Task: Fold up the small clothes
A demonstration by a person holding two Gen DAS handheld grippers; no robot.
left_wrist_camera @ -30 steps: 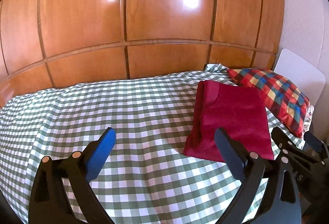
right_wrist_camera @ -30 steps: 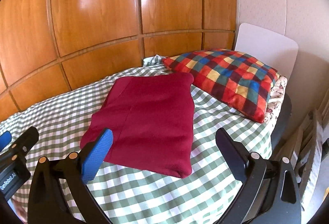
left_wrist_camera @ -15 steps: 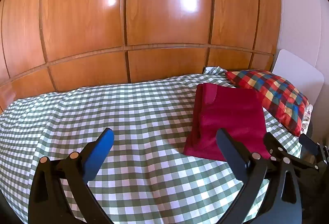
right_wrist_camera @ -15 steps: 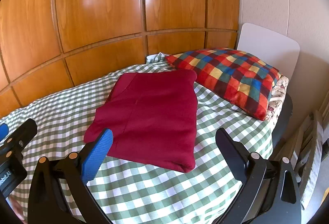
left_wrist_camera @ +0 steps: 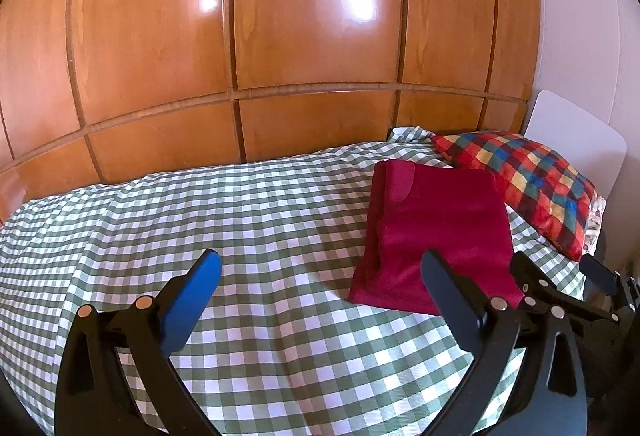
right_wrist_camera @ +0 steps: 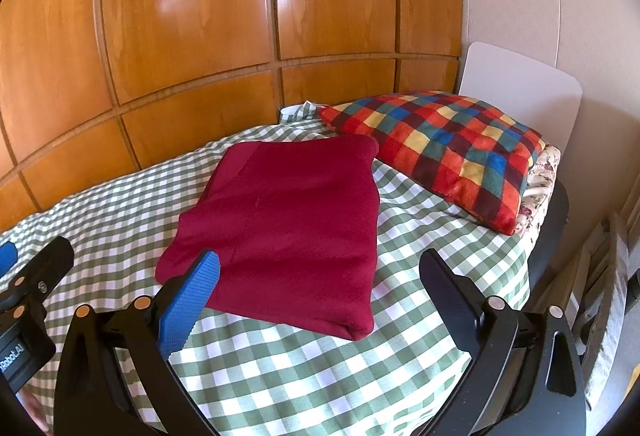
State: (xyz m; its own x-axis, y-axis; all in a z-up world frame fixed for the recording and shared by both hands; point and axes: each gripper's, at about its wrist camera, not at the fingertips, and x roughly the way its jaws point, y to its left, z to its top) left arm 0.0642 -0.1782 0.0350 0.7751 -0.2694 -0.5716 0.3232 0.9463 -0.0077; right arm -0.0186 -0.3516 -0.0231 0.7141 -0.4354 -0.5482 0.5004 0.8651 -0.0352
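Note:
A dark red garment (right_wrist_camera: 280, 232) lies folded into a flat rectangle on the green-and-white checked bed cover (right_wrist_camera: 320, 376); it also shows in the left wrist view (left_wrist_camera: 436, 232). My right gripper (right_wrist_camera: 320, 280) is open and empty, hovering just before the garment's near edge. My left gripper (left_wrist_camera: 320, 280) is open and empty, to the left of the garment, over bare cover (left_wrist_camera: 240, 236). The right gripper's fingers (left_wrist_camera: 560, 292) show at the left wrist view's right edge.
A multicoloured checked pillow (right_wrist_camera: 452, 148) lies at the head of the bed beside the garment, against a white headboard (right_wrist_camera: 520, 92). Glossy wooden wardrobe panels (left_wrist_camera: 312, 36) run along the far side. A chair (right_wrist_camera: 604, 300) stands right of the bed.
Both grippers have drawn back and risen slightly from the bed, so the garment looks a little farther away. The garment has not moved. Both stay open.

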